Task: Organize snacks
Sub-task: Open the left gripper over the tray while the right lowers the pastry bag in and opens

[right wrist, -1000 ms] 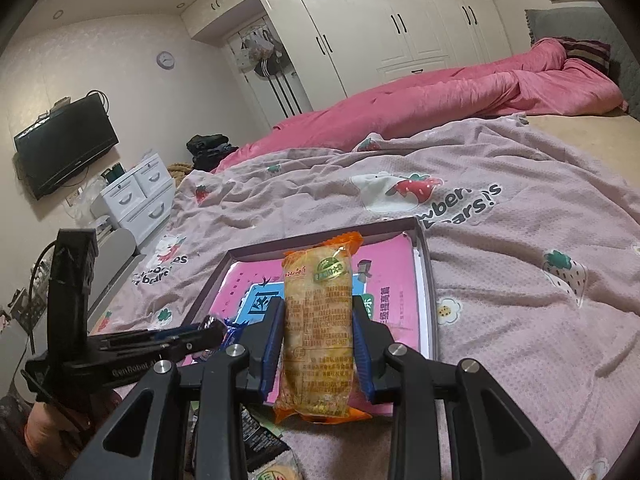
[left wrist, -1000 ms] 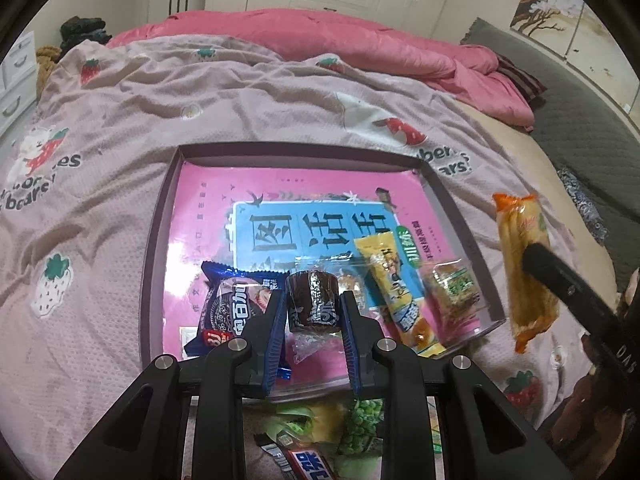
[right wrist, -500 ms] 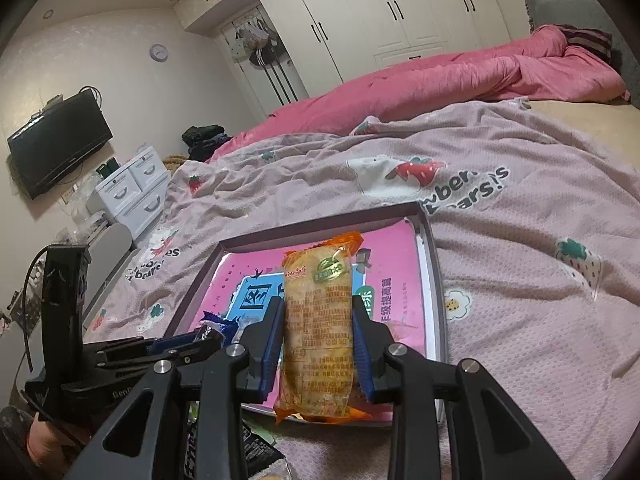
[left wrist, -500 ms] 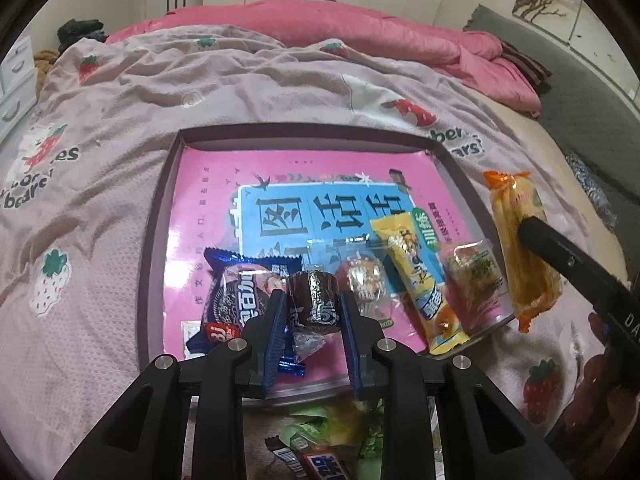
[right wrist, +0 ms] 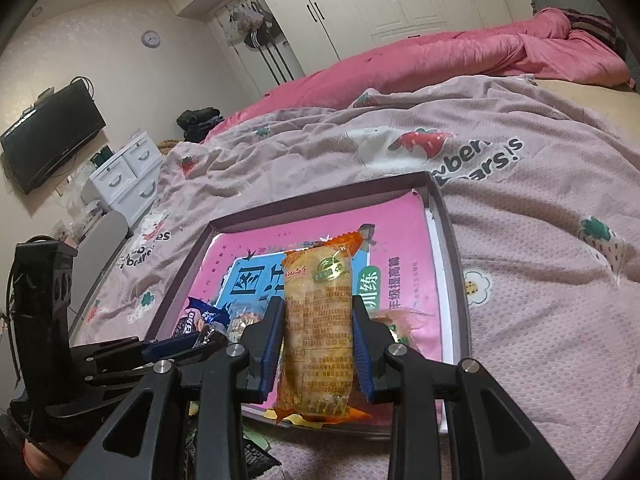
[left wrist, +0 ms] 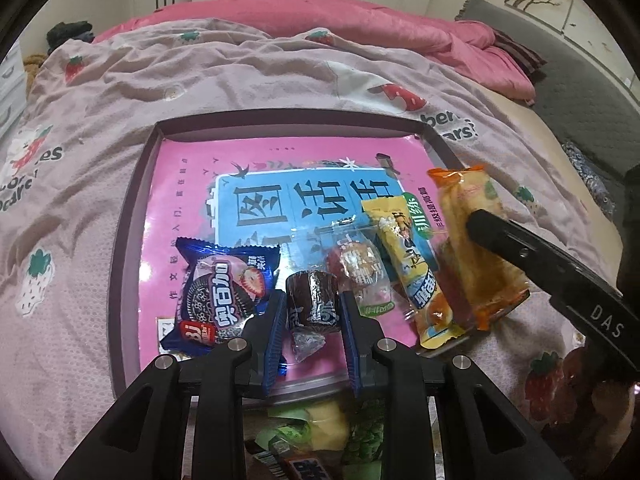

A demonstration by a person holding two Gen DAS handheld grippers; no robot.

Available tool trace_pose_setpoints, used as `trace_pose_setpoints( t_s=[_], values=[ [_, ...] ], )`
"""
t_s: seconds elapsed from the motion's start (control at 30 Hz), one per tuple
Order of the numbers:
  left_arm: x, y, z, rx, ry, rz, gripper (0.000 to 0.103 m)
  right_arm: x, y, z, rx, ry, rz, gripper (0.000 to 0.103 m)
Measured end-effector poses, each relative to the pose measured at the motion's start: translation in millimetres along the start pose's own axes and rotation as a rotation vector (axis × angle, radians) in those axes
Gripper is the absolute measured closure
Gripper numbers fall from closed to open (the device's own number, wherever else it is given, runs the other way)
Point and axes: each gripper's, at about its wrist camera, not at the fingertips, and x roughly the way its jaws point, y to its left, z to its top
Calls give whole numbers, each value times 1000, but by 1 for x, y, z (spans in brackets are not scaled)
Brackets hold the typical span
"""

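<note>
Holding orange-wrapped cake [right wrist: 318,332] lengthwise in clamped right gripper [right wrist: 318,344] | tray [right wrist: 448,232] directly ahead, below | left gripper [left wrist: 313,312] clamped on chocolate cup [left wrist: 313,300].

Pink duvet [right wrist: 460,60], TV [right wrist: 48,136] on wall, white drawers [right wrist: 124,178], wardrobe [right wrist: 380,4].

Home bedroom: bed [right wrist: 520,184], wardrobe [right wrist: 360,4], TV [right wrist: 52,136]

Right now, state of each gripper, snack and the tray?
left gripper: shut on brown wrapped chocolate candy, above tray
right gripper: shut on long orange-ended clear-wrapped cake, over tray's right edge
purple-rimmed tray with pink liner: flat on blanket
blue Oreo packet: lying in tray
yellow snack bar: lying in tray
small clear-wrapped pastry: lying in tray
</note>
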Motion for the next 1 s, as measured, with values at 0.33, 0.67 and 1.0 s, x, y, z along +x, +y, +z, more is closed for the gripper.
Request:
trace_pose_setpoints(
  t_s=[0.33,0.67,1.0],
  values=[
    [14,0,-1,-9,32,-5,75,17,-1,-3,8,42,-2,71],
    [16,-6,-3,18,23,23,75,24,5,-6,-25,64,-11,71],
    [13,-3,-2,9,14,24,75,24,11,-8,-74,62,-57,70]
  ],
)
